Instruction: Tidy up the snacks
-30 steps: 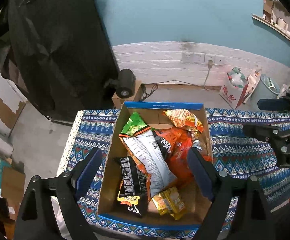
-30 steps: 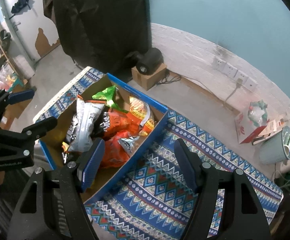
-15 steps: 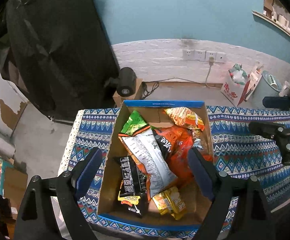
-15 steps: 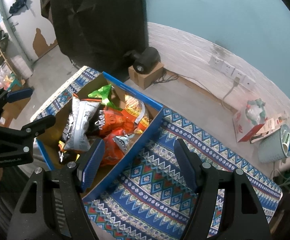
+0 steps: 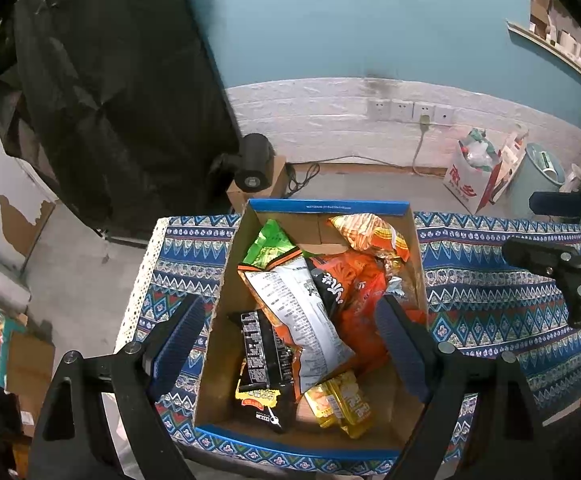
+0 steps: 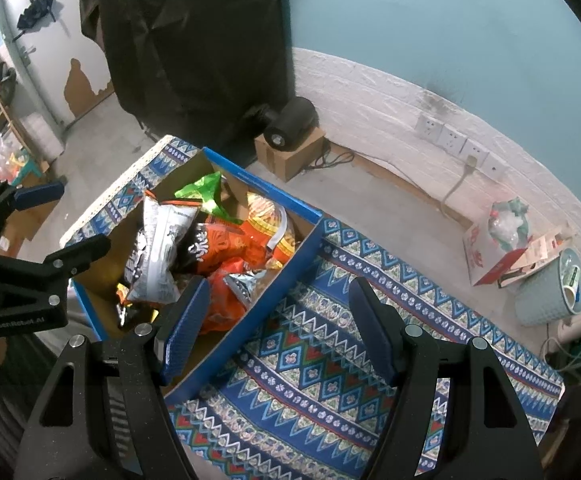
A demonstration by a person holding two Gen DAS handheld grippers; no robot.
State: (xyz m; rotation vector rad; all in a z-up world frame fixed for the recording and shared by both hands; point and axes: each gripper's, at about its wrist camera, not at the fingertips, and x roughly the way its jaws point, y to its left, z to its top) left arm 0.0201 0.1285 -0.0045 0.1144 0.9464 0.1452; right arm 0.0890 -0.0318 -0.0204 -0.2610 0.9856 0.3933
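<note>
A blue-rimmed cardboard box (image 5: pixel 326 206) of snack packets stands on a patterned blue tablecloth (image 5: pixel 486 312). In it lie a white bag (image 5: pixel 302 312), an orange bag (image 5: pixel 354 288), a green bag (image 5: pixel 270 244), a black packet (image 5: pixel 262 352) and a yellow packet (image 5: pixel 338 400). My left gripper (image 5: pixel 290 344) is open and empty, hovering above the box. My right gripper (image 6: pixel 278 328) is open and empty above the box's right wall (image 6: pixel 258 320) and the cloth (image 6: pixel 330 368). Each gripper shows in the other's view: the right one (image 5: pixel 550 232), the left one (image 6: pixel 38 224).
A black cylinder on a small carton (image 5: pixel 254 168) stands on the floor behind the table, by a black curtain (image 5: pixel 110 100). A white-and-red bag (image 5: pixel 474 172) and a pale bin (image 5: pixel 538 172) sit at the wall with sockets (image 5: pixel 406 110).
Both grippers have risen and drawn back slightly, so the box sits a little lower and smaller in view. Both stay open and nothing in the box has moved.
</note>
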